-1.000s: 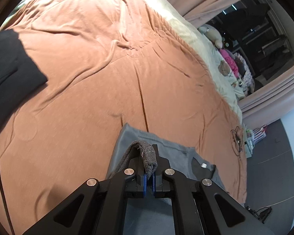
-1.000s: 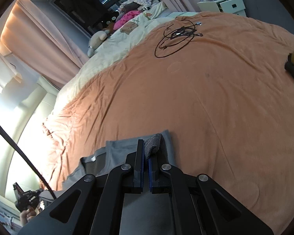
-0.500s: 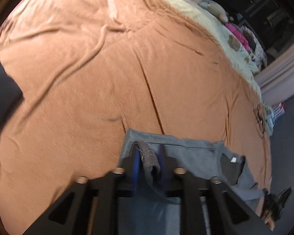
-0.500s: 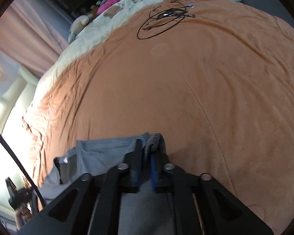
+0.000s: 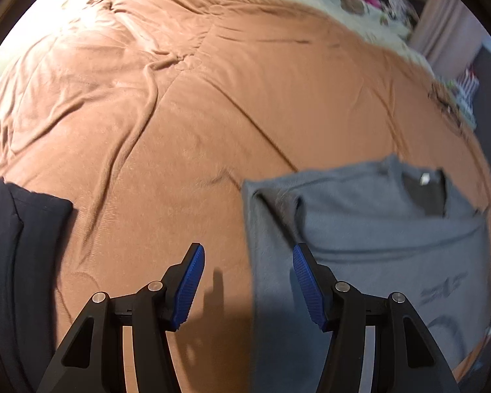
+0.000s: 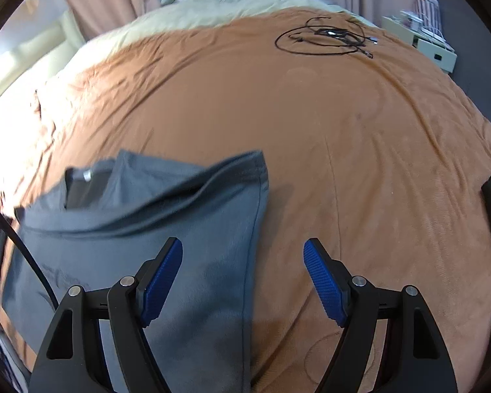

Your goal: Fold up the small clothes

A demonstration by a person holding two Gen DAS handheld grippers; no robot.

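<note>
Folding step: judging by the doubled gray shirt (image 5: 370,249) on the orange blanket (image 5: 212,114), one fold was laid and both tongs were free of it.
Left tongs (image 5: 247,283): jaws stood wide apart, holding nothing; the shirt's left edge ran between the fingers, cloth under the right finger, bare blanket under the left.
Right tongs (image 6: 242,278): jaws likewise spread and empty; the shirt (image 6: 140,229) lay under the left finger, its right edge just inside the gap.
Doing it well: I would press out the loose ridge ahead of the tongs, then pinch both layers near the corners so the next fold stayed square.
Dark garment (image 5: 13,245): left of the left tongs, apart from the shirt.
Black cable (image 6: 327,37): far ahead of the right tongs.
Containers: none clearly shown.
</note>
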